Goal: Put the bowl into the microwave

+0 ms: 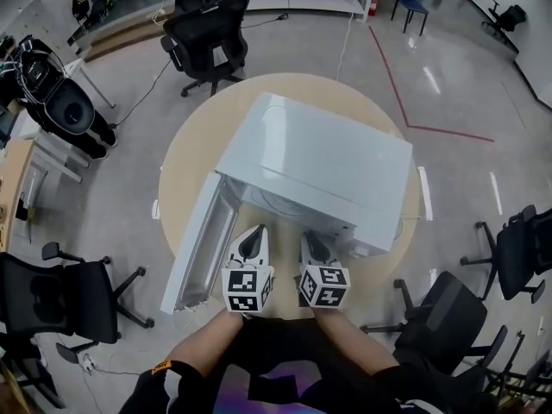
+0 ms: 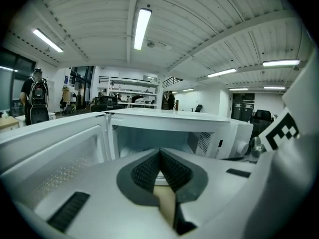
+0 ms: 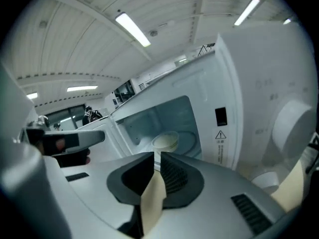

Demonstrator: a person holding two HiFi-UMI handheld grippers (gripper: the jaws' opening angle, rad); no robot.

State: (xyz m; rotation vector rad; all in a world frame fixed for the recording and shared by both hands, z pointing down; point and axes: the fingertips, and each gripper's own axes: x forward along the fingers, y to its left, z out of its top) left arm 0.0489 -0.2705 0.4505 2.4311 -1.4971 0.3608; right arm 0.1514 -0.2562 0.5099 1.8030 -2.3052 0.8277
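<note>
A white microwave (image 1: 315, 166) stands on the round table with its door (image 1: 197, 244) swung open to the left. In the right gripper view a pale bowl (image 3: 166, 141) sits on the turntable inside the cavity (image 3: 159, 126). The microwave's top hides the bowl in the head view. My left gripper (image 1: 253, 241) (image 2: 160, 153) is shut and empty, just in front of the open cavity (image 2: 154, 141). My right gripper (image 1: 312, 244) (image 3: 156, 156) is beside it, shut on nothing, pointing at the bowl from outside the opening.
The round beige table (image 1: 185, 145) has little bare margin around the microwave. The control panel with a knob (image 3: 294, 126) is right of the cavity. Black office chairs (image 1: 207, 24) (image 1: 65, 296) (image 1: 448, 317) ring the table on a grey floor.
</note>
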